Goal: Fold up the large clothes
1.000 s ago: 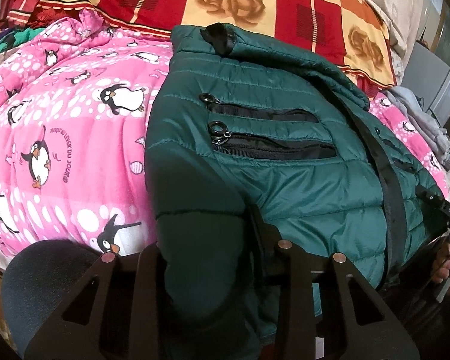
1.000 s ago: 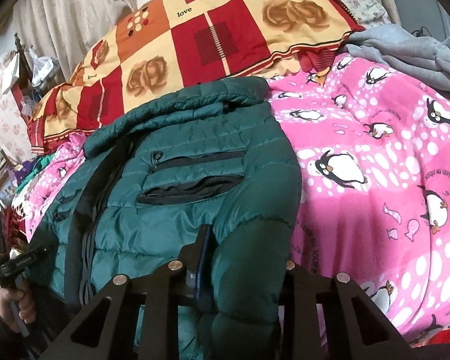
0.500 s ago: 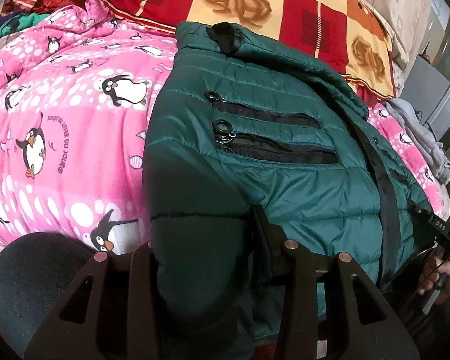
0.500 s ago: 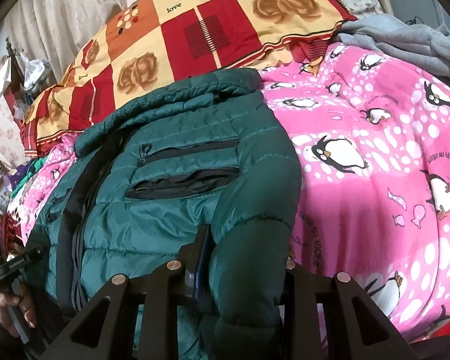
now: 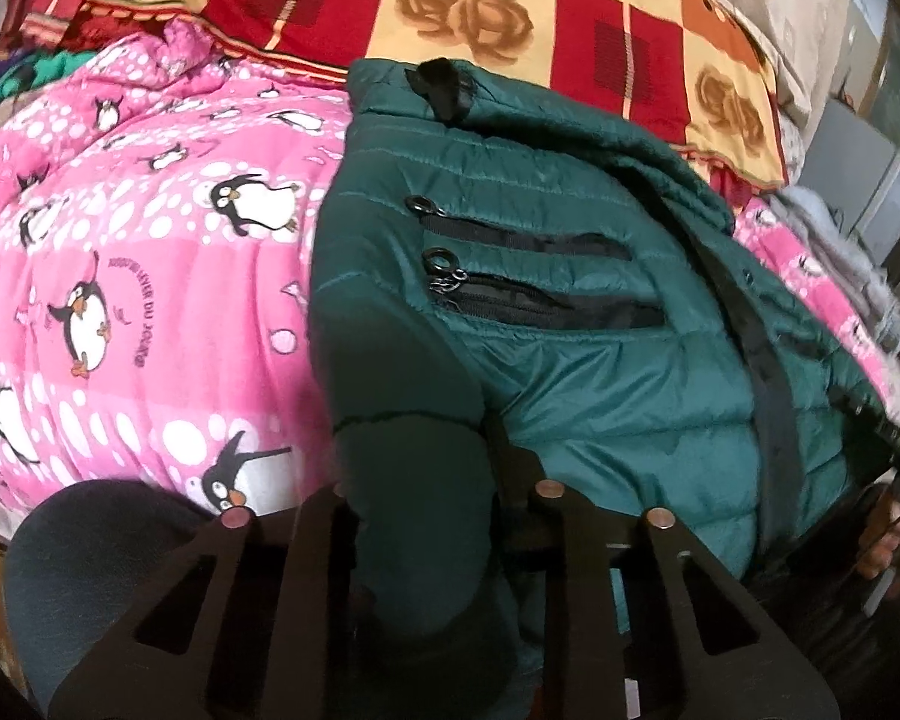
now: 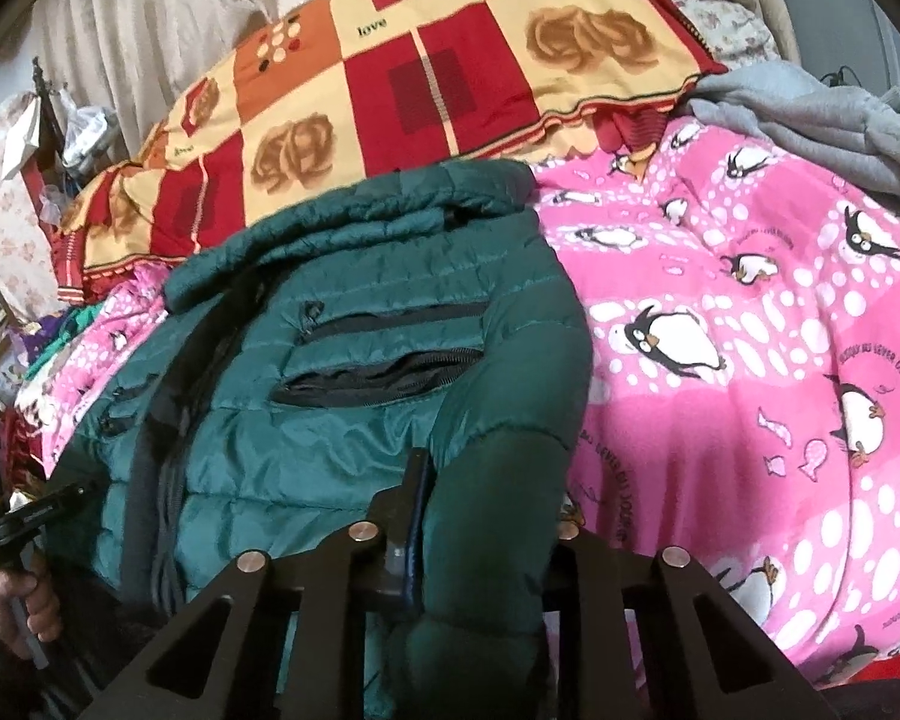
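**Green jacket on pink penguins**

The quilted jacket (image 5: 600, 372) is dark green with black zips and a black front strip. The blanket (image 5: 120, 300) is pink with white dots and black-and-white penguins. The pillow (image 6: 426, 78) is checked red, orange and cream with brown roses. A grey cloth (image 6: 810, 114) lies beyond.

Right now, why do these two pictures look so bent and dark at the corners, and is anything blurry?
Left wrist view: fisheye bending, black corners, slight motion blur on the green jacket; the left gripper sits in shadow. Right wrist view: same curving; the penguin blanket is fairly sharp, sheen on the jacket, and the right gripper is dark.
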{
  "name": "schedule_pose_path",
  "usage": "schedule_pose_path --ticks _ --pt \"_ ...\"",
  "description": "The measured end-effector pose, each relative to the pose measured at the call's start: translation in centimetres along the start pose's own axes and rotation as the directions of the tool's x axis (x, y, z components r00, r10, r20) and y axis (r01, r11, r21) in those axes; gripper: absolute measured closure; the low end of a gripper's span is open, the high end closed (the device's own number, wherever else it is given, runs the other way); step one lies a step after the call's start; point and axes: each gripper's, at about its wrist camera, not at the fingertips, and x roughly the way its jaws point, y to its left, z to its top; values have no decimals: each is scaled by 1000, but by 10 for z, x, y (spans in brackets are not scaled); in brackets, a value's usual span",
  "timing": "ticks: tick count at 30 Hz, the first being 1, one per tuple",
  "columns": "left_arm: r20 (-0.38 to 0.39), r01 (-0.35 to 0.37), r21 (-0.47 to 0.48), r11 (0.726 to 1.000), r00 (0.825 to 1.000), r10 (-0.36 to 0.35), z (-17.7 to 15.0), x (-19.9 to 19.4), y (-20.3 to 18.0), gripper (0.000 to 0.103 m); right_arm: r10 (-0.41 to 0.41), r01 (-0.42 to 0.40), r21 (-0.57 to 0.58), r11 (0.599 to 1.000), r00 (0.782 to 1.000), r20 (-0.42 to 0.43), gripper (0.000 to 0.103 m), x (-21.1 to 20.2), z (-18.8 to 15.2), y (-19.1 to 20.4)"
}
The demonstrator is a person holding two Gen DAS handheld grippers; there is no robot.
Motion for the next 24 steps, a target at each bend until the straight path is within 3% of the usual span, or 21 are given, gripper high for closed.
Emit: schedule_pose_path --ticks 9,17,24 --pt "-5 48 -48 998 999 -49 4 -30 20 87 74 -73 -31 997 997 32 88 -26 -13 7" --pt "-27 65 20 998 998 -64 1 -64 12 87 131 -131 -5 991 991 40 88 -61 -20 15" --pt "-23 121 81 989 993 -119 -15 -105 -5 87 161 -166 49 985 983 91 88 -107 -17 8"
